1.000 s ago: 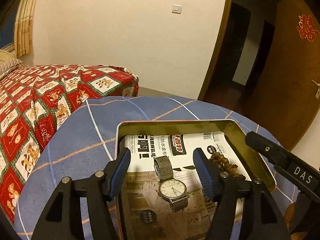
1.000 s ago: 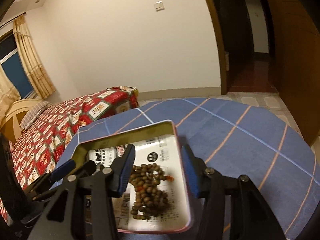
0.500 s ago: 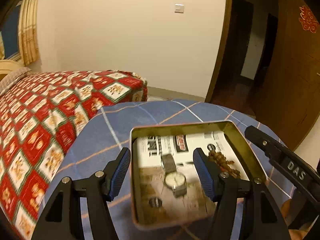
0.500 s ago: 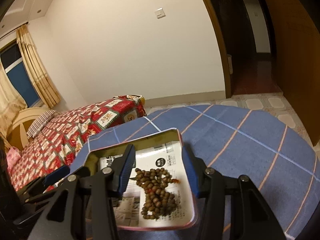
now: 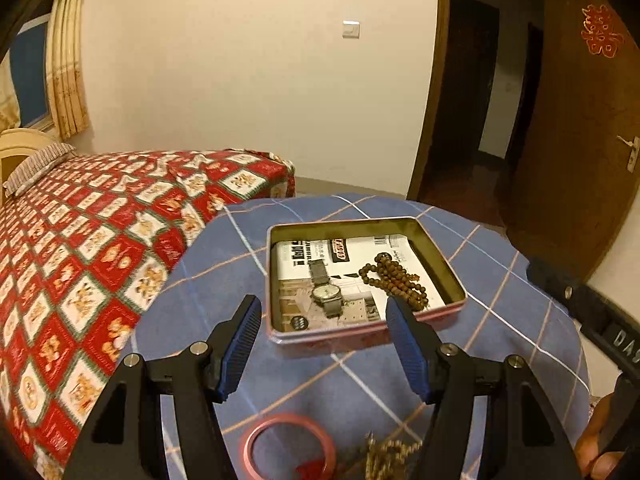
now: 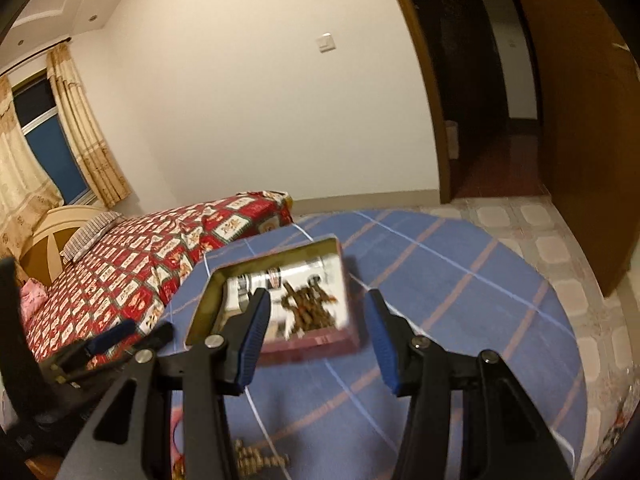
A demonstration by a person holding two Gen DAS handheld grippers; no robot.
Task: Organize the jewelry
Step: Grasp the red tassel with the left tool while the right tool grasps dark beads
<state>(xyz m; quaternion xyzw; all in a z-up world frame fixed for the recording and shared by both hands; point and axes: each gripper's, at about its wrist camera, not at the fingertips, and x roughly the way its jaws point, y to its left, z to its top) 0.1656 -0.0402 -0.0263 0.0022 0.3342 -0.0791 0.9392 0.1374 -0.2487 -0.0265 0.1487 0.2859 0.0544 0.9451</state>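
Observation:
An open metal tin (image 5: 362,332) lined with printed paper sits on the round blue checked table (image 5: 500,332). In it lie a silver wristwatch (image 5: 326,292) and a brown bead bracelet (image 5: 394,280). My left gripper (image 5: 324,346) is open and empty, above the table just short of the tin's near wall. A pink bangle (image 5: 286,446) and a pale bead string (image 5: 394,454) lie on the cloth below it. My right gripper (image 6: 318,338) is open and empty, short of the tin (image 6: 312,346), which is blurred there; the brown beads (image 6: 308,308) show inside.
A bed with a red patterned cover (image 5: 80,248) stands left of the table. A wooden door (image 5: 580,128) and dark doorway are at the right. The right gripper's body (image 5: 592,312) crosses the left view's right edge. Pale beads (image 6: 256,460) lie low in the right view.
Both grippers have pulled back from over the tin toward me and higher. The watch and brown beads stay in the tin. The bangle and pale beads have come into view.

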